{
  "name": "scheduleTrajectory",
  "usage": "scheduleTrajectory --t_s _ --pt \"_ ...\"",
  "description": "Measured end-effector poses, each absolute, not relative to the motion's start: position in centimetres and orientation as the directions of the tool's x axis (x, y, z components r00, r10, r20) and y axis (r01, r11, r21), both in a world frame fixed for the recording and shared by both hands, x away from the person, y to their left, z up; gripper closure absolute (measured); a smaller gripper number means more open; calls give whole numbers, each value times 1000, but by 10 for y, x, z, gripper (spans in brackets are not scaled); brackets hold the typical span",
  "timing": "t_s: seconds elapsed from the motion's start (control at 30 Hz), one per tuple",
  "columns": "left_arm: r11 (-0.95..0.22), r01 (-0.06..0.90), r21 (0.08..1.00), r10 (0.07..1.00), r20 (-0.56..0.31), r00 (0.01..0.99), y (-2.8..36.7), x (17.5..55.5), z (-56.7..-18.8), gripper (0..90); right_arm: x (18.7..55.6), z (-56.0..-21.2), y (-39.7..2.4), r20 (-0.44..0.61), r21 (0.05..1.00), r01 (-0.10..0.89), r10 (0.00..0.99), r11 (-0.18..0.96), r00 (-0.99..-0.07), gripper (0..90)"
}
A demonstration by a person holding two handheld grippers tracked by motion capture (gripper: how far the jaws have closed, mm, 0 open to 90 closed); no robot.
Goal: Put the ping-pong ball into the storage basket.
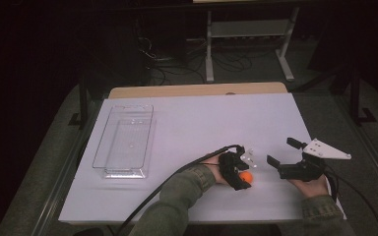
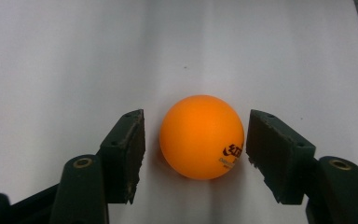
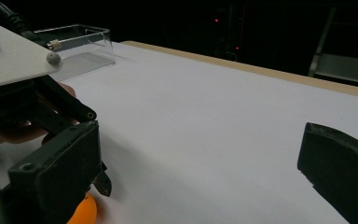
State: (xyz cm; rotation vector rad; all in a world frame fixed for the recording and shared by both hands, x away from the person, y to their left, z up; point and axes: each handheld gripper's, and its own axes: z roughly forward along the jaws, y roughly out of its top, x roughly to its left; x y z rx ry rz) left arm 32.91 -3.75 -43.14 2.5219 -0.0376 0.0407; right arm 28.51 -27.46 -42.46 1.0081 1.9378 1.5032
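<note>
The ping-pong ball [image 2: 202, 136] is round and bright orange. It sits on the white counter [image 2: 74, 60] between the left gripper's [image 2: 196, 149] jaws. The jaws are apart, with small gaps beside the ball.

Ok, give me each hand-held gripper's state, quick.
Left hand-held gripper: open, jaws either side of the orange ball, pads not yet pressing it.
Right hand-held gripper: open, holding nothing.
</note>
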Motion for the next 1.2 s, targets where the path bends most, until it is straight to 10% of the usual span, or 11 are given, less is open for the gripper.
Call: scheduleTrajectory --t_s 1.2 --pt "-811 -49 583 -26 49 998 -33 326 -414 502 284 -424 -273 54 960 250 792 126 -609 0"
